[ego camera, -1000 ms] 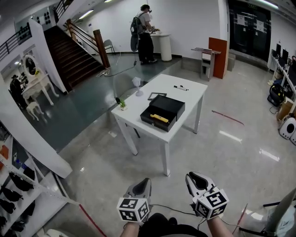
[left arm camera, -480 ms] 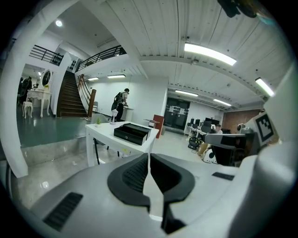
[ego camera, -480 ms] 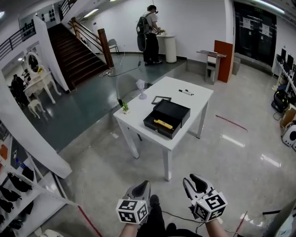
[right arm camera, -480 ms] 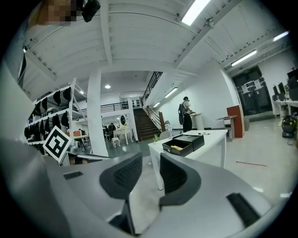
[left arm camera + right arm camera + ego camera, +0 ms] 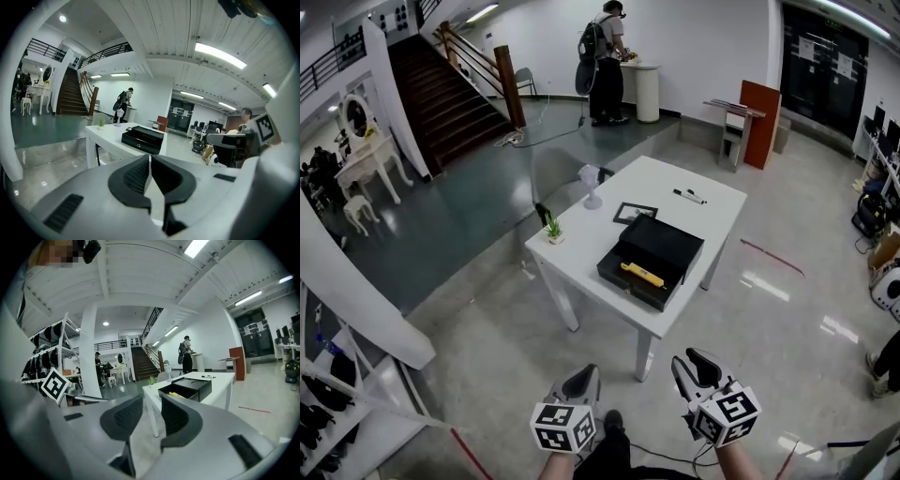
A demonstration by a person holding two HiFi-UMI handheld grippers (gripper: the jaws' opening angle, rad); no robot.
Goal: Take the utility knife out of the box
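Note:
A black box lies open on the white table ahead of me, with the yellow utility knife inside it. Both grippers hang low over the floor, well short of the table. My left gripper is shut, its pads together and empty; in its own view the left gripper points at the box. My right gripper is open: its jaws have just been opening and nothing is between them. The right gripper view shows the right gripper, the box and the knife.
On the table stand a small potted plant, a white desk fan, a picture frame and marker pens. A person stands at a far white stand. Stairs rise at the left; shelves are near left.
The table and box have come nearer and sit lower and further right in the head view. Both grippers have advanced toward the table with me.

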